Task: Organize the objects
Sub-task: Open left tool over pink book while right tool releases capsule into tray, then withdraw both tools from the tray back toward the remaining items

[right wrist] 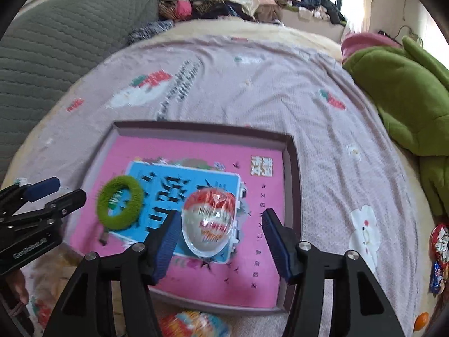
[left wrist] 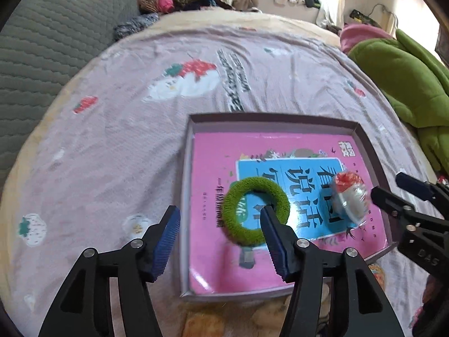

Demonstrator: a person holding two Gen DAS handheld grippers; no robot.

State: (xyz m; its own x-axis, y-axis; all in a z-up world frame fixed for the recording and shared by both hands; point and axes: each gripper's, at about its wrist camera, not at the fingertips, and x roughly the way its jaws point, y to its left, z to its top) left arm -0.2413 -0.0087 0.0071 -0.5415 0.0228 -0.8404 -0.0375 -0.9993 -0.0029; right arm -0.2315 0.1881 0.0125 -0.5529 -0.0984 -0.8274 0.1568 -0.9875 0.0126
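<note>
tray: shallow box tray (left wrist: 364, 146) on the pink bedspread (left wrist: 126, 146), pink book (left wrist: 213, 168) lying flat inside it. Everything below is placed relative to the tray.
green ring: fuzzy hair tie (left wrist: 256, 210), resting on the book, left half of the tray.
egg: red-and-white wrapped egg (right wrist: 208, 220), on the book, mid-tray, right of the ring.
left gripper: your left gripper (left wrist: 220, 237) hangs over the tray's left edge with its fingers spread, pinching nothing; the right pad overlaps the ring in view, contact unclear.
right gripper: your right gripper (right wrist: 220, 240) has its fingers spread either side of the egg, pads not pressing it.
handling, ring: looks soft, light, squashy. Pinch across the band anywhere; it won't slip.
handling, egg: likely a light, thin shell under slick crinkly film. It may roll or squirt out. Take it across the widest middle, gently.
leftovers: snack packets (right wrist: 439, 255) lie outside the tray, off its right side.
</note>
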